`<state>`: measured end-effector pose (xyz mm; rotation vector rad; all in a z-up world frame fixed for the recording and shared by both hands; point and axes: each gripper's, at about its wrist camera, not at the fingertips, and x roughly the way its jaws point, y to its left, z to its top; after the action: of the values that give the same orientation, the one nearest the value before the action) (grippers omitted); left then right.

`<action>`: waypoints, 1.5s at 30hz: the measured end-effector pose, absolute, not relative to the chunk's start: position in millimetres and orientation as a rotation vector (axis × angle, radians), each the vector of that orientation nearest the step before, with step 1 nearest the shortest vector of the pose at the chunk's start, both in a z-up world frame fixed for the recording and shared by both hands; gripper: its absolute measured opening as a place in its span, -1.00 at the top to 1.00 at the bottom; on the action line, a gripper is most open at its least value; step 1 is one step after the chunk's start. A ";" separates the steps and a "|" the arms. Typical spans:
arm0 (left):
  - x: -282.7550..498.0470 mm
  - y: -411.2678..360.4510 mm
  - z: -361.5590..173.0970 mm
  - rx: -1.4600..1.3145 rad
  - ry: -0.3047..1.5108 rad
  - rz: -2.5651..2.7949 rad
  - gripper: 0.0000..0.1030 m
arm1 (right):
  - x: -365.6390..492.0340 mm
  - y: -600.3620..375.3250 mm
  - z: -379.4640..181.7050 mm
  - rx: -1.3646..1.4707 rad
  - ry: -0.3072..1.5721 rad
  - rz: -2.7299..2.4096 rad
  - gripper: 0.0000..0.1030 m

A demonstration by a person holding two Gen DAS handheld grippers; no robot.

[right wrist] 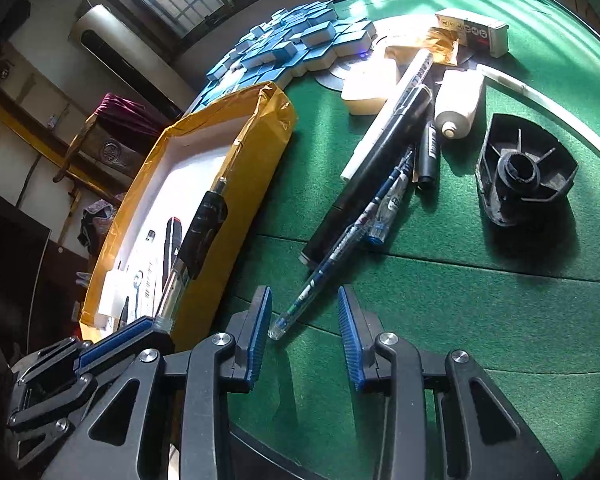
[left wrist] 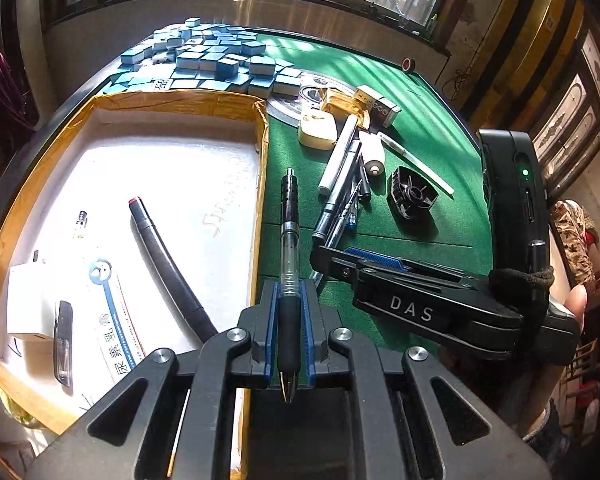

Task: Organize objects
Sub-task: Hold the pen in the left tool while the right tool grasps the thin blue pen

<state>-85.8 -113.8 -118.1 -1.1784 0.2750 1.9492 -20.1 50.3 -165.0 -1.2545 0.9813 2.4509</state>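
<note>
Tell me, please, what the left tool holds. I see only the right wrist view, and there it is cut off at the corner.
Observer: The left tool is shut on a clear ballpoint pen with a black rubber grip, clamped at the grip, with the writing tip pointing back at the camera.
Operator: Where is it relative to the box?
Observer: It is held close beside the right wall of the yellow-taped white cardboard box, not lying inside.
Operator: What lies in the box?
Observer: A long black marker with a red end, a white cube-shaped charger and a white printed tube.
</note>
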 end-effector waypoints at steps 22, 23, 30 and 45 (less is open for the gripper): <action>-74.1 -113.1 -115.8 -1.170 0.287 1.934 0.83 | 20.9 43.7 -161.3 -1.247 0.830 2.329 0.85; -71.8 -111.4 -116.0 -1.168 0.297 1.930 0.83 | 27.0 47.6 -161.2 -1.238 0.840 2.322 0.86; -54.1 -96.5 -126.3 -1.192 0.347 1.879 0.83 | 60.0 61.8 -159.4 -1.199 0.859 2.282 0.86; -44.4 -77.4 -151.4 -1.253 0.417 1.855 0.83 | 62.6 46.3 -159.4 -1.190 0.690 2.315 0.85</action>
<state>-44.4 -77.4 -151.4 -1.2527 0.4167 1.8551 62.6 46.3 -159.4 -1.1904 0.6904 2.3152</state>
